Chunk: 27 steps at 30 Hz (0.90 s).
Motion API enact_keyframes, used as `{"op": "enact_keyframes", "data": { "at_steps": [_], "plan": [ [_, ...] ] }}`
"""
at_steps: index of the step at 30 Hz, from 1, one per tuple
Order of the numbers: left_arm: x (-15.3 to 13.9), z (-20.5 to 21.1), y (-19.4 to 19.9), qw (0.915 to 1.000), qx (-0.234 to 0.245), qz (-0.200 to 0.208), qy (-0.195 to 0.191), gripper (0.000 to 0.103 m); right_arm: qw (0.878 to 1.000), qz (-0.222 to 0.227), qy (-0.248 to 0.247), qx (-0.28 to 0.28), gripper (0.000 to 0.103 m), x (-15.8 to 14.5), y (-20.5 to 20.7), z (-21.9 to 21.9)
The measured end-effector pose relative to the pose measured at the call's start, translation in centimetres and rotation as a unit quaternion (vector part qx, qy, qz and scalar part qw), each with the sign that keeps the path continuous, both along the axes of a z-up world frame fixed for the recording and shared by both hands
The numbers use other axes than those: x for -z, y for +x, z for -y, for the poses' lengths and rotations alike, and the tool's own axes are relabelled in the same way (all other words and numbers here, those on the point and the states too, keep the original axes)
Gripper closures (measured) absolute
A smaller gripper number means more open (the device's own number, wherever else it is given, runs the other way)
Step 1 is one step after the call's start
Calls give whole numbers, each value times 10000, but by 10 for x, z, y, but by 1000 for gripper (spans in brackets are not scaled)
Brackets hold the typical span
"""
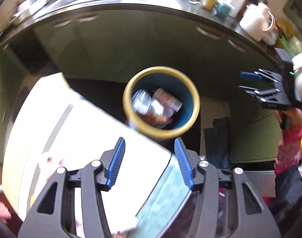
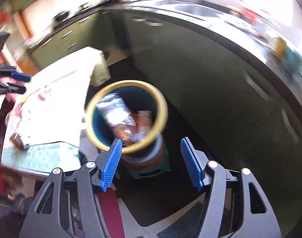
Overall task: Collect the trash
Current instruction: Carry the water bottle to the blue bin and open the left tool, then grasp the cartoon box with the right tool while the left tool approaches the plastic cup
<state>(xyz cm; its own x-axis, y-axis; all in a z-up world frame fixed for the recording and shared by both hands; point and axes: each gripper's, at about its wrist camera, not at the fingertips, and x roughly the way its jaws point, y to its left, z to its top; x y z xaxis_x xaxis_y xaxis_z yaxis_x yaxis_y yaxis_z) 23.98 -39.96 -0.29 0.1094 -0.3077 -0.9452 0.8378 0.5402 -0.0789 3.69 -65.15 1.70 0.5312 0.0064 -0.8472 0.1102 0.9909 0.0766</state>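
Daylight blew out the white tabletop (image 1: 75, 119) and the upper right corner of the right wrist view, while the green cabinets (image 1: 131, 45) sat dim, and motion blur and fisheye curvature smeared the countertop (image 2: 230, 31) edges.

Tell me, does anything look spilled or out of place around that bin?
Nothing stands out. The yellow-rimmed bin stands upright on the floor beside the table, with a clear bottle and wrappers inside it. No litter shows on the dark floor nearby, though both views are blurred.
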Motion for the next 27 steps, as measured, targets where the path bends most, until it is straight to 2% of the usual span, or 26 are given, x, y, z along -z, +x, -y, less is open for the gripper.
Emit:
{"op": "enact_keyframes", "data": {
  "at_steps": [3, 5, 9, 13, 19, 22, 24, 27],
  "plan": [
    [-22, -67, -3, 9990, -379, 228, 45, 53, 9959, 9, -34, -902, 37, -5, 42, -55],
    [-33, -109, -5, 9968, -721, 349, 68, 53, 9866, -27, -76, -1627, 36, -5, 79, -102],
    [-33, -179, -1, 9909, -1294, 325, 153, 51, 9556, -108, -315, -2928, 36, 4, 148, -202],
    [-14, -229, 5, 9860, -1646, 99, 263, 51, 9256, -321, -576, -3728, 33, 23, 213, -288],
    [4, -253, 8, 9839, -1763, -147, 262, 49, 8957, -635, -812, -4326, 26, 51, 280, -357],
    [13, -247, 9, 9889, -1422, -264, 331, 43, 8833, -891, -882, -4517, 26, 64, 297, -373],
    [20, -243, 12, 9905, -1281, -215, 449, 43, 8778, -1019, -1076, -4555, 26, 72, 304, -378],
    [28, -243, 17, 9906, -1254, -341, 435, 43, 8743, -1238, -1091, -4565, 26, 83, 311, -381]
  ]
}}
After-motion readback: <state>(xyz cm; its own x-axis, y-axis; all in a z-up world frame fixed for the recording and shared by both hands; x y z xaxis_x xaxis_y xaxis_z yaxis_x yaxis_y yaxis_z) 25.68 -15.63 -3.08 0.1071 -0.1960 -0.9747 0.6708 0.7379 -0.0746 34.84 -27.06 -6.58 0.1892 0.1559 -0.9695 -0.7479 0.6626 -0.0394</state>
